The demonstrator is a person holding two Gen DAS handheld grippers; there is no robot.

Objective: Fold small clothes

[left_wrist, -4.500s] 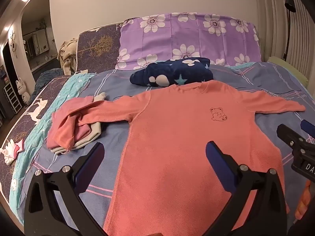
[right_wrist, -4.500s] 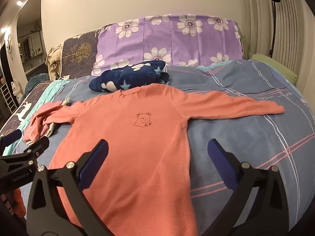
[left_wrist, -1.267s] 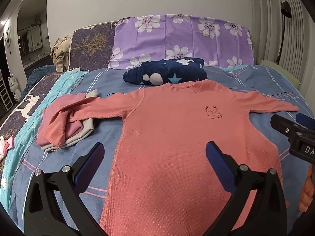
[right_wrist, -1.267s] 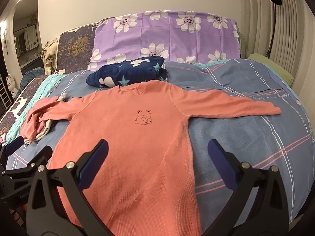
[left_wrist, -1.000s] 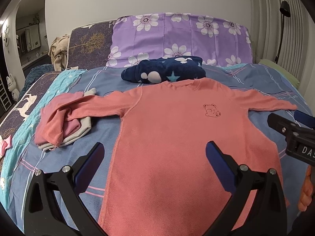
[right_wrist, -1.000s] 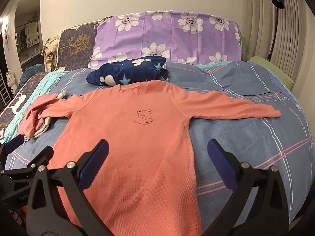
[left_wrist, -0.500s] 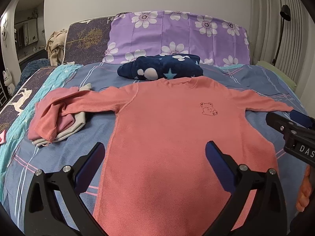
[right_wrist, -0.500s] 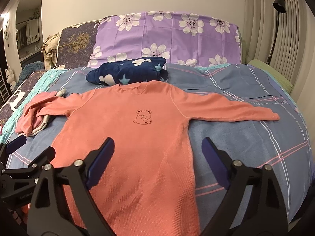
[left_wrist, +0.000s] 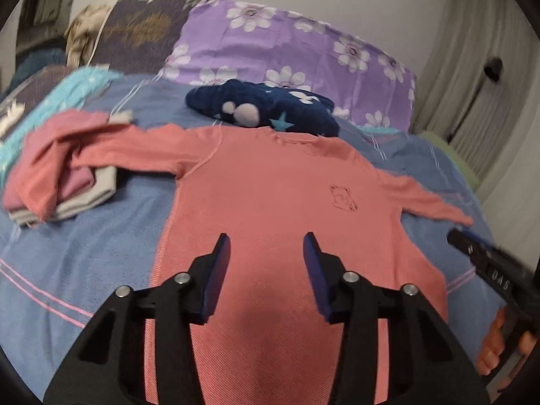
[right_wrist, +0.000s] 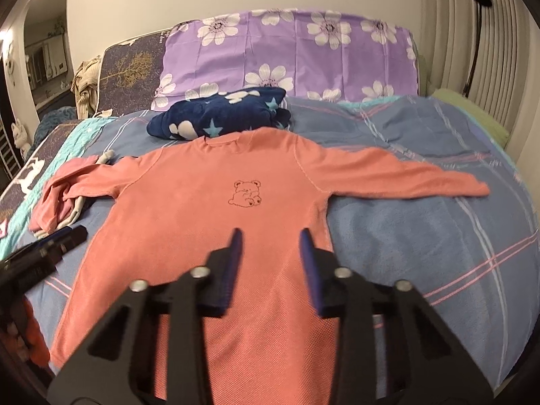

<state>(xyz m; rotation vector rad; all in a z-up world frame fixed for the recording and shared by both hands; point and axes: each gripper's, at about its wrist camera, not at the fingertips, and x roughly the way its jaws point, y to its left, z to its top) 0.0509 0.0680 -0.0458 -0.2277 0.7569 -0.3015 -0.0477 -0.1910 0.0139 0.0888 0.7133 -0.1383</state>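
Note:
A salmon long-sleeved shirt [left_wrist: 270, 195] [right_wrist: 216, 222] with a small bear print lies flat and face up on the bed, sleeves spread out to both sides. My left gripper [left_wrist: 266, 246] hovers above the shirt's lower body; its jaws are closing with nothing between them. My right gripper [right_wrist: 270, 239] hangs over the shirt's lower right part; its jaws are closing too, with nothing between them. Each gripper shows at the edge of the other's view, held by a hand.
A stack of folded pink and grey clothes [left_wrist: 60, 185] [right_wrist: 57, 202] lies under the shirt's left sleeve end. A navy starred blanket bundle [left_wrist: 263, 111] [right_wrist: 219, 114] sits past the collar, before a purple flowered pillow [right_wrist: 290, 57]. The blue bedspread [right_wrist: 438, 236] surrounds the shirt.
Both grippers' jaws have narrowed from wide open. The left gripper has shifted and rolled, so its view is now tilted and blurred. The right gripper has stayed in place.

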